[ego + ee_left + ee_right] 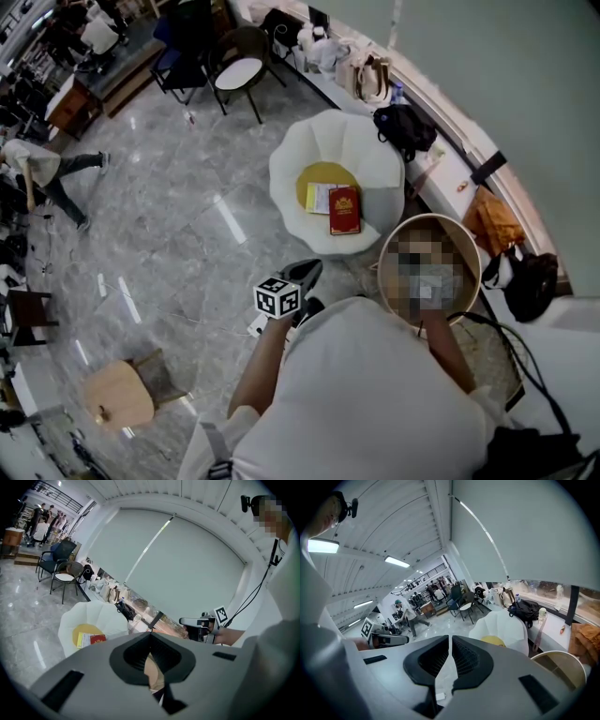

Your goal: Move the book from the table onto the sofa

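A red book point(344, 210) lies on the seat of the white shell-shaped sofa point(356, 141), next to a yellow-and-white booklet point(319, 197) on a yellow cushion point(323, 174). The left gripper view shows the same book point(97, 639) on the sofa point(93, 613). My left gripper point(307, 272) hovers short of the sofa, shut and empty point(150, 634). My right gripper point(450, 637) is also shut with nothing in it. It appears in the left gripper view point(187, 622) but is hidden in the head view. The round wood-rimmed table point(389, 246) stands just in front of me.
A long white ledge behind the sofa carries a black bag point(405, 127) and an orange bag point(494, 223). Dark chairs point(239, 70) stand at the back and a wooden stool point(119, 394) at the lower left. A person point(47, 173) walks at the far left.
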### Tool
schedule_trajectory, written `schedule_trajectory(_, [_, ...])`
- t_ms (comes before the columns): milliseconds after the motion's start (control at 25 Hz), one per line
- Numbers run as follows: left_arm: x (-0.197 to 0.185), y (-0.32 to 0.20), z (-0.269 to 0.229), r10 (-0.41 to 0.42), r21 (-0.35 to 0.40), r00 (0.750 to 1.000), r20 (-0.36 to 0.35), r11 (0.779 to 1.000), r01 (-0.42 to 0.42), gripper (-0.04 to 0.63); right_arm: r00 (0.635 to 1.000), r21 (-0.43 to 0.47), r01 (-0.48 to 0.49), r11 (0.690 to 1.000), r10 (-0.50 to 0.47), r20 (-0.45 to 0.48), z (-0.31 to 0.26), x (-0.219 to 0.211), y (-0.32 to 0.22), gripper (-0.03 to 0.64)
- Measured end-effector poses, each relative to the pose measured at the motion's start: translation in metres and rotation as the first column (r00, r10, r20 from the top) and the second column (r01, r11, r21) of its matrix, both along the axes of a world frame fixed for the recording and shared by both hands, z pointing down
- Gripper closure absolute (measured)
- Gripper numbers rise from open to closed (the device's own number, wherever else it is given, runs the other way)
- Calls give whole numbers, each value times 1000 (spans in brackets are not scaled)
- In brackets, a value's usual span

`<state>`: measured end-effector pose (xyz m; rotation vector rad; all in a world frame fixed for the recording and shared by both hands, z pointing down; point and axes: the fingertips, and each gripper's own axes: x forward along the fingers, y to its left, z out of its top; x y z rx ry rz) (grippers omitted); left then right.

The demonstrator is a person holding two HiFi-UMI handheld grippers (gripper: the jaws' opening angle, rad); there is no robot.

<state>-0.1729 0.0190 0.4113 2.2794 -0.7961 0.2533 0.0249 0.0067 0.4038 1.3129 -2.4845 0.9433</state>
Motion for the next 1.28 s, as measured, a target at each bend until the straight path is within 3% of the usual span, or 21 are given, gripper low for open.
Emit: schedule_trajectory(1280, [-9, -5, 5, 39, -17, 999, 8, 999, -39, 594, 1000, 6, -20, 1000, 20, -20, 0, -8, 4, 569])
